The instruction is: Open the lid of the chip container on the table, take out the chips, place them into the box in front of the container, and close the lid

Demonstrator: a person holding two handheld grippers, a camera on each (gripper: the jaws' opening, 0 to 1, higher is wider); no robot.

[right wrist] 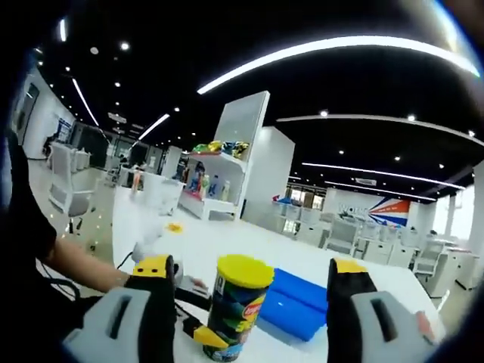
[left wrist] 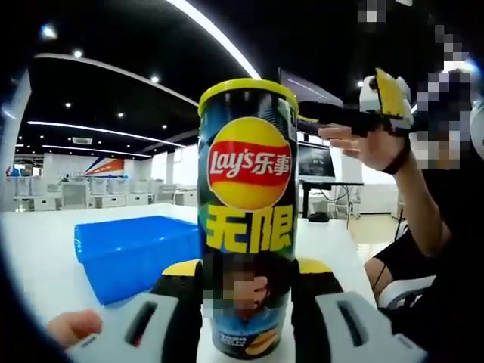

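Observation:
A tall Lay's chip can (left wrist: 248,227) stands upright on the white table (left wrist: 38,257), its yellow lid (left wrist: 248,87) on top. My left gripper (left wrist: 248,266) is shut on the can's lower half, a yellow-tipped jaw pressed against each side. In the right gripper view the can (right wrist: 234,314) and its lid (right wrist: 244,270) sit low in the middle, with the left gripper (right wrist: 198,333) at the can's base. My right gripper (right wrist: 252,265) is open wide, above and short of the can. A hand holds it high at the right (left wrist: 386,98). The blue box (left wrist: 132,253) lies beside the can (right wrist: 299,302).
A seated person (left wrist: 423,227) is at the table's right edge. A monitor (left wrist: 314,159) stands behind the can. Shelves with goods (right wrist: 215,178) and office chairs (right wrist: 68,185) are farther off. A cable (right wrist: 125,261) lies on the table near the person's arm.

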